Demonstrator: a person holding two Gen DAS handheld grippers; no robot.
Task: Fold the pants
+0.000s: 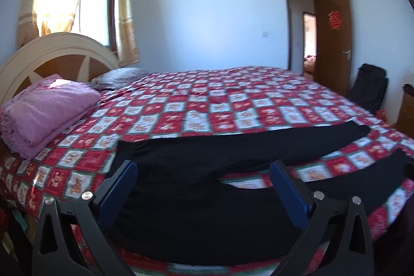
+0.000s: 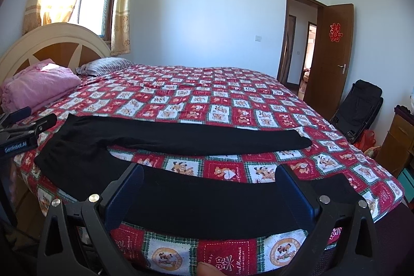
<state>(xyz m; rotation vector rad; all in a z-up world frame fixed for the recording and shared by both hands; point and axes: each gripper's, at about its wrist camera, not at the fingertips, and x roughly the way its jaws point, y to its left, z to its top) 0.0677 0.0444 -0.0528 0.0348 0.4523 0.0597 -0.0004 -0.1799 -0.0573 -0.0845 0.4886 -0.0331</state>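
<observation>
Black pants (image 2: 181, 136) lie spread flat near the front edge of a bed with a red checked cover (image 2: 233, 100). The waist is at the left and the two legs run to the right, split apart. My right gripper (image 2: 209, 170) hangs open above the near leg (image 2: 207, 201). In the left wrist view my left gripper (image 1: 204, 164) is open over the waist and seat of the pants (image 1: 196, 185). The left gripper (image 2: 28, 126) also shows at the left edge of the right wrist view, beside the waist. Neither holds cloth.
A folded pink blanket (image 1: 44, 113) and a grey pillow (image 1: 121, 75) lie by the headboard (image 1: 51, 48). A black folding chair (image 2: 359, 107) and a wooden cabinet (image 2: 398, 144) stand right of the bed. An open door (image 2: 328, 51) is behind. A fingertip (image 2: 207, 269) shows at the bottom.
</observation>
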